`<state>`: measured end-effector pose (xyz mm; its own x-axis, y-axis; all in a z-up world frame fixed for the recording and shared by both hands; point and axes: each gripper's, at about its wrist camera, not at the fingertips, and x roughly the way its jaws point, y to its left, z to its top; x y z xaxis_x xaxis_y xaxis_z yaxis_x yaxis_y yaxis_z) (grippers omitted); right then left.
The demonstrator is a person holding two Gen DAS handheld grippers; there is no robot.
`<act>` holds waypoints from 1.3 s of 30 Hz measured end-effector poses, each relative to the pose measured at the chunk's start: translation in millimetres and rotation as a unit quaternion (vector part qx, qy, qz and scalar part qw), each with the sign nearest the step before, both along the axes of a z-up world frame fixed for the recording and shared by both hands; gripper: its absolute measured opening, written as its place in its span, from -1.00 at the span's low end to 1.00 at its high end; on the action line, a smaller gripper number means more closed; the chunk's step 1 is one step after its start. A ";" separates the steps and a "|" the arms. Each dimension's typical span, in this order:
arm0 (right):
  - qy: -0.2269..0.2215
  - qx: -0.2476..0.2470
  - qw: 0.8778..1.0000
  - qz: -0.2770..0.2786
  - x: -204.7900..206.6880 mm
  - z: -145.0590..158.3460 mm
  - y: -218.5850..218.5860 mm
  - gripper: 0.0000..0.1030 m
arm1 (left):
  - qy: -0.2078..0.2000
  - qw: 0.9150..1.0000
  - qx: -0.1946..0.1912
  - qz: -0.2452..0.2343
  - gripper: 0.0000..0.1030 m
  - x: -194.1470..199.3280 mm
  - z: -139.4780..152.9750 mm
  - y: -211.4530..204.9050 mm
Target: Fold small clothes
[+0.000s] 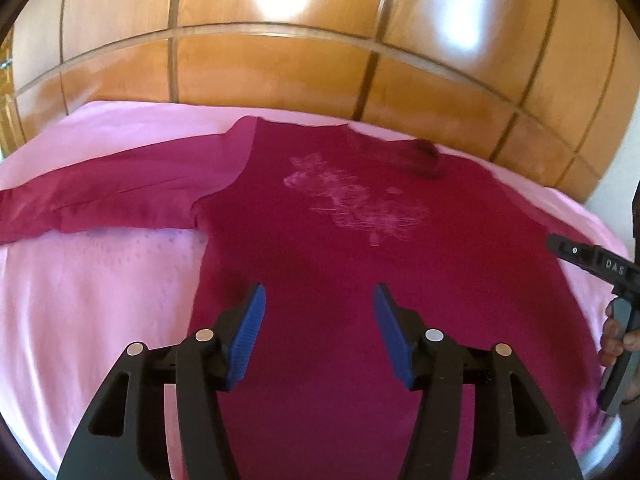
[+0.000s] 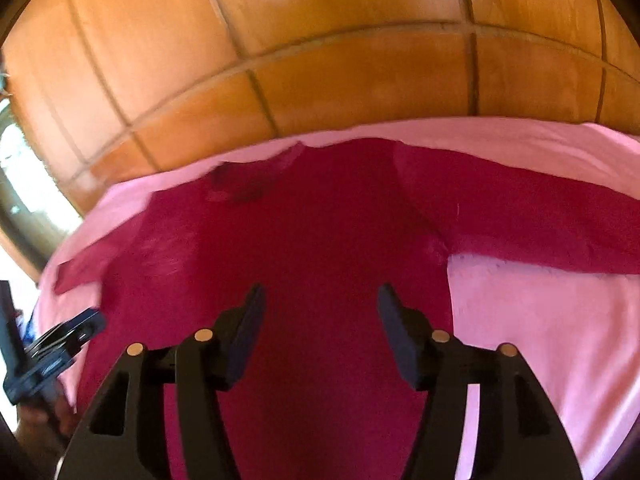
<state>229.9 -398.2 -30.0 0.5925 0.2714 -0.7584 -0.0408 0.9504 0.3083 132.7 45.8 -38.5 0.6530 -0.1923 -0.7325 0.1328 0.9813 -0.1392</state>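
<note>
Left wrist: left gripper [image 1: 319, 320] spread, empty, over the dark pink shirt [image 1: 320, 208] laid flat on the pink sheet [image 1: 100, 300], sleeve out, ready for folding. Right wrist: right gripper [image 2: 322, 320] spread, empty, above the shirt body.

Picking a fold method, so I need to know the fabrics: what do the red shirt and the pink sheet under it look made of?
Red shirt: looks like matte knit cotton, soft, with a cracked, faded chest print. Pink sheet: thin woven cloth, probably cotton, with a slight sheen and fine creases.
</note>
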 end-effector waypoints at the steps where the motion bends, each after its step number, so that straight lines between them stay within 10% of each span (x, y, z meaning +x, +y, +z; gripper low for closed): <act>1: 0.013 -0.004 1.000 -0.008 7.1 -11.1 -2.3 0.13 | 0.002 1.000 0.015 0.011 0.08 3.7 -7.4 3.7; 9: -0.010 0.036 0.999 -0.022 -2.5 -39.9 -26.9 0.12 | -0.011 0.999 -0.030 0.035 0.08 -9.1 -26.2 30.2; 19: -0.006 -0.003 1.000 0.028 1.8 -37.6 -1.2 0.79 | -0.005 0.986 -0.126 0.111 0.08 -3.6 2.1 92.6; 27: 0.003 -0.040 0.998 0.044 6.7 -42.8 15.2 0.96 | -0.029 0.992 -0.051 0.108 0.08 59.5 20.9 87.7; 31: 0.007 -0.061 0.997 0.045 5.8 -43.2 19.6 0.97 | 0.036 0.990 0.025 0.133 0.08 101.5 -8.5 79.4; 39: 0.002 -0.052 0.998 0.044 3.2 -43.1 16.4 0.97 | 0.034 0.983 0.050 0.174 0.08 99.7 -6.2 64.6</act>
